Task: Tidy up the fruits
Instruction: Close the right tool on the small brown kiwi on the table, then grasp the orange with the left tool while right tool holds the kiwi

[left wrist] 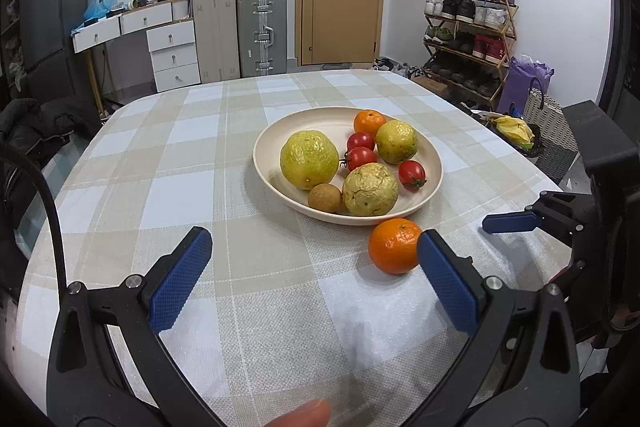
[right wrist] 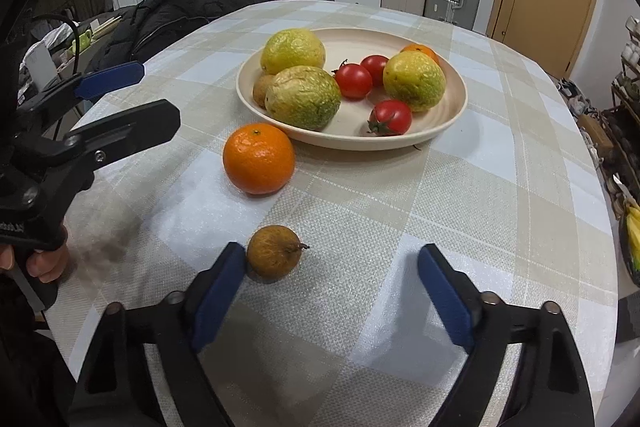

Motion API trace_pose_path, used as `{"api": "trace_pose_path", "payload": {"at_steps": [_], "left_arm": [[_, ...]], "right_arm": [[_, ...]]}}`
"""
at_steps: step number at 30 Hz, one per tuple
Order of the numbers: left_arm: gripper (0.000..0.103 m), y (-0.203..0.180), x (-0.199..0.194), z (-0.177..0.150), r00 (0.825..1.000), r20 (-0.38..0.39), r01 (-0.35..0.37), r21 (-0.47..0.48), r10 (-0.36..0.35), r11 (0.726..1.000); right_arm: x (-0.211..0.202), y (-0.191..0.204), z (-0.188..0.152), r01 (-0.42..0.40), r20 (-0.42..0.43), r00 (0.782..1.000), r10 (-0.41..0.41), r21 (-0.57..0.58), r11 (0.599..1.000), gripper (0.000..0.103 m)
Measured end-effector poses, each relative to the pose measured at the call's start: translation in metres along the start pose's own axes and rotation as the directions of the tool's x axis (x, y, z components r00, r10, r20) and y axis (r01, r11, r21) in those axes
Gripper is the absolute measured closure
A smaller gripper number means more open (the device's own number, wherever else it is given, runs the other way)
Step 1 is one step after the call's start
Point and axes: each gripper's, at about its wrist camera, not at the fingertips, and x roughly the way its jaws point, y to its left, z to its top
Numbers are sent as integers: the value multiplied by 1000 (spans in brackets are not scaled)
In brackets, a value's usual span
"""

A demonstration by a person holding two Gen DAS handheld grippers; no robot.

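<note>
Checked cloth is covering a table (right wrist: pixel 500 187) where a cream plate (right wrist: pixel 448 123) is already holding most of the fruit. Two pieces are lying loose nearer: an orange (right wrist: pixel 259 158) beside the plate and a small brown fruit (right wrist: pixel 274 256). Right gripper (right wrist: pixel 332 291) is gaping around the brown fruit, not clamping. Left gripper (left wrist: pixel 314 265) is hovering wide, empty.
</note>
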Motion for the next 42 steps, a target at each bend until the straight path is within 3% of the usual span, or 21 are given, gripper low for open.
{"api": "trace_pose_path", "payload": {"at_steps": [3,8,13,17,29,42], "left_arm": [[1,0,0,1,1000,1,0,1,0,1000],[1,1,0,0,1000,0,0,0,0,1000],[1,0,0,1,1000,0,0,-1,0,1000],[1,0,0,0,1000,0,1,-1,-1,1000],[1,1,1,-1,1000,-4,0,0,0,1000],[1,1,3,-4,1000,-16,1,6,-1,1000]], "right_arm": [[-3,1,1,-16,12,1000,16,-6,1000,38],[-6,3,1,-34,26,999,34,-9,999,54],[-7,1,0,-41,30,999,41,-2,999,60],[-8,1,0,-56,26,998,56,-13,998,71],[-15,-8,-9,-117,-7,993,117,-51,992,71],[-23,-12,-19,-126,-19,992,125,-96,987,71]]}}
